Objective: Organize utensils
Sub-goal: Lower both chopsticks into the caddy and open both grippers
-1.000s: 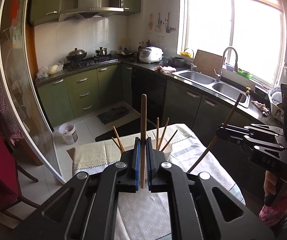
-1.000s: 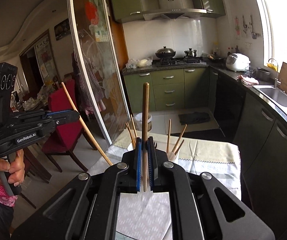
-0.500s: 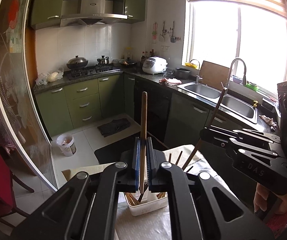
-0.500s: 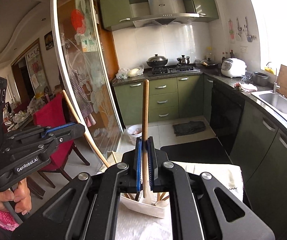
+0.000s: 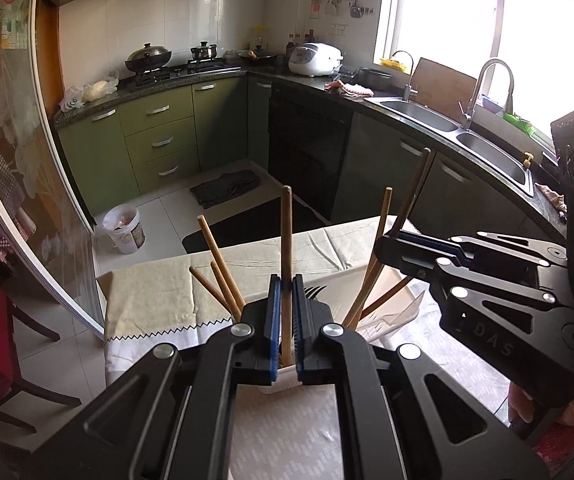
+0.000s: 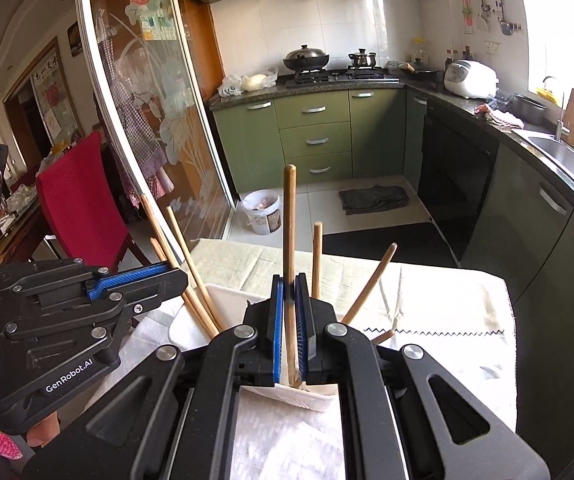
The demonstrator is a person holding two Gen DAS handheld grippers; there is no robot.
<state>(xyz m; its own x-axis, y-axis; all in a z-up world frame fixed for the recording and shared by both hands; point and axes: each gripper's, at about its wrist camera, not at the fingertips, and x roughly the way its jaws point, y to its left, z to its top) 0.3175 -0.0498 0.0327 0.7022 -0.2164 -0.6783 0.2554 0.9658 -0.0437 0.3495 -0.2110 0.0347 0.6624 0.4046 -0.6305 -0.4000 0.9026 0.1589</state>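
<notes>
My left gripper point(image 5: 284, 292) is shut on a wooden chopstick point(image 5: 286, 232) that stands upright, its lower end down in the white utensil holder point(image 5: 391, 312) on the table. My right gripper point(image 6: 289, 292) is shut on another wooden chopstick point(image 6: 289, 216), also upright over the white holder point(image 6: 223, 300). Several other chopsticks point(image 5: 217, 264) lean in the holder; they also show in the right wrist view point(image 6: 369, 284). A fork's tines point(image 5: 314, 290) poke up behind my left fingers. Each gripper shows in the other's view: right gripper point(image 5: 391, 246), left gripper point(image 6: 179, 280).
The holder stands on a table with a pale cloth point(image 5: 155, 300). Behind are green kitchen cabinets point(image 5: 159, 140), a sink point(image 5: 419, 110), a stove with pots point(image 6: 307, 60), a glass sliding door point(image 6: 147, 100), a red chair point(image 6: 79, 200) and a small bin point(image 5: 123, 228).
Both grippers have come down and closer to the holder with their chopsticks. The chopstick ends now reach into the holder.
</notes>
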